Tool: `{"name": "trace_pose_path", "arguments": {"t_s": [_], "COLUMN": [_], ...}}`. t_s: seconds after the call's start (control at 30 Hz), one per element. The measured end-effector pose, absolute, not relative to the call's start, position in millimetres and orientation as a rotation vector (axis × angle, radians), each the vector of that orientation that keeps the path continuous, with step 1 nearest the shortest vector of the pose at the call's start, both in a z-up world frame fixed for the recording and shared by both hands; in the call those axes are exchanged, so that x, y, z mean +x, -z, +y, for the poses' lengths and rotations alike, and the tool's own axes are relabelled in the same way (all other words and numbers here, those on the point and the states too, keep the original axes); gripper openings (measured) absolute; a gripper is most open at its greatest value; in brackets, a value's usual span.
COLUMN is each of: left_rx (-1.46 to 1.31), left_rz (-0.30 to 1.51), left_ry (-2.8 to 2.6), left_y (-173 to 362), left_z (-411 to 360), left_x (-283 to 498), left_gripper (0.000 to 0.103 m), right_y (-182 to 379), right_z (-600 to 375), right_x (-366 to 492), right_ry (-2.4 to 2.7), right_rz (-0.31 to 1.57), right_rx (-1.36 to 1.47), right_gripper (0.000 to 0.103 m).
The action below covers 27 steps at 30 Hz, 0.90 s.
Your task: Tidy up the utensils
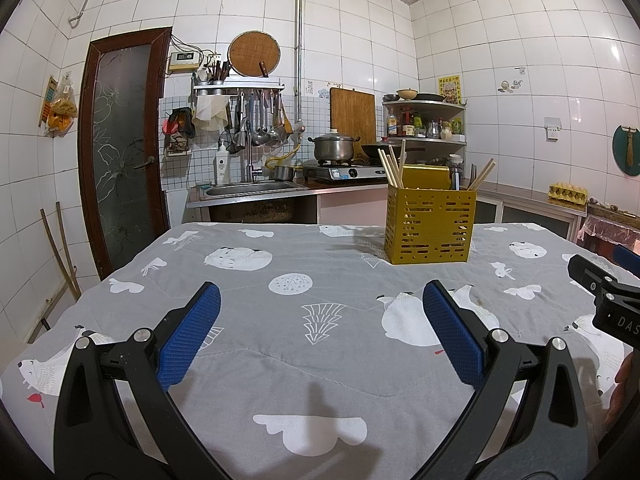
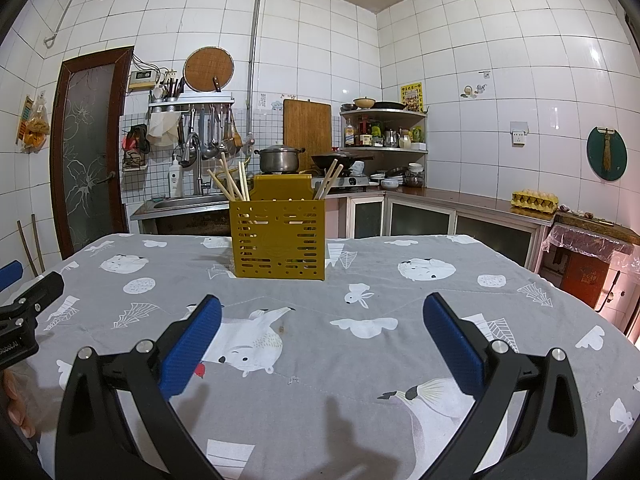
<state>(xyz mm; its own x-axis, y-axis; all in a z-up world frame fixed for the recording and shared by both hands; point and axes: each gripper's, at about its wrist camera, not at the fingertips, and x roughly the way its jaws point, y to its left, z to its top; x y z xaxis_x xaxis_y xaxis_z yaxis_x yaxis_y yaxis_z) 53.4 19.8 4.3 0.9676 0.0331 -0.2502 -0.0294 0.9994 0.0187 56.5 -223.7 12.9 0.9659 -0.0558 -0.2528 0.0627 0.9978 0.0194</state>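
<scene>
Chopsticks (image 2: pixel 234 184) in holder (image 2: pixel 279 240), tablecloth (image 2: pixel 360 280).

1. A home kitchen with white tiled walls (image 1: pixel 360 20).
2. A steel sink (image 1: pixel 252 189) sits beside a gas stove (image 1: pixel 344 171) carrying a lidded pot (image 1: pixel 334 146).
3. Ladles (image 1: pixel 260 120) hang from a wall rack; a corner shelf (image 2: pixel 384 128) holds bottles.
4. An egg tray (image 2: pixel 534 199) rests on the counter.

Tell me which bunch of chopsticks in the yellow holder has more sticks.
The left bunch of chopsticks has more; the right bunch shows only two in the yellow holder.
</scene>
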Motion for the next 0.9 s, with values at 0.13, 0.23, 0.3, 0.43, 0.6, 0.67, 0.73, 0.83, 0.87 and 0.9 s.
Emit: {"name": "trace_pose_path", "arguments": {"t_s": [0.13,0.23,0.3,0.43,0.6,0.67,0.73,0.83,0.87,0.9], "left_rx": [0.015,0.015,0.015,0.014,0.015,0.015,0.015,0.014,0.014,0.016], "left_rz": [0.253,0.253,0.253,0.254,0.252,0.252,0.254,0.253,0.253,0.253], "left_ry": [-0.032,-0.032,-0.032,-0.032,-0.031,-0.031,-0.031,-0.031,-0.031,-0.031], "left_y": [-4.3,-4.2,-4.2,-4.0,-4.9,-4.7,-4.6,-6.8,-6.8,-6.9], "left_z": [20.0,20.0,20.0,20.3,20.5,20.3,20.4,20.4,20.4,20.1], "left_x": [53.4,53.4,53.3,53.5,53.1,53.7,53.6,53.0,53.1,53.6], "left_gripper": [0.098,0.098,0.098,0.098,0.098,0.098,0.098,0.098,0.098,0.098], "right_y": [-12.8,-12.8,-12.8,-12.8,-12.7,-12.8,-12.9,-12.9,-13.1,-12.9], "right_z": [-223.6,-223.6,-223.8,-223.9,-223.7,-224.1,-223.4,-223.4,-223.7,-223.5], "right_x": [56.7,56.6,56.6,56.5,56.7,56.4,56.9,56.8,56.6,56.9], "right_ry": [0.06,0.06,0.06,0.06,0.06,0.06,0.061,0.061,0.061,0.061], "right_rz": [0.255,0.255,0.255,0.254,0.255,0.256,0.256,0.255,0.254,0.256], "right_rx": [0.027,0.028,0.028,0.027,0.027,0.028,0.028,0.027,0.025,0.027], "right_gripper": [0.099,0.099,0.099,0.099,0.099,0.099,0.099,0.099,0.099,0.099]}}
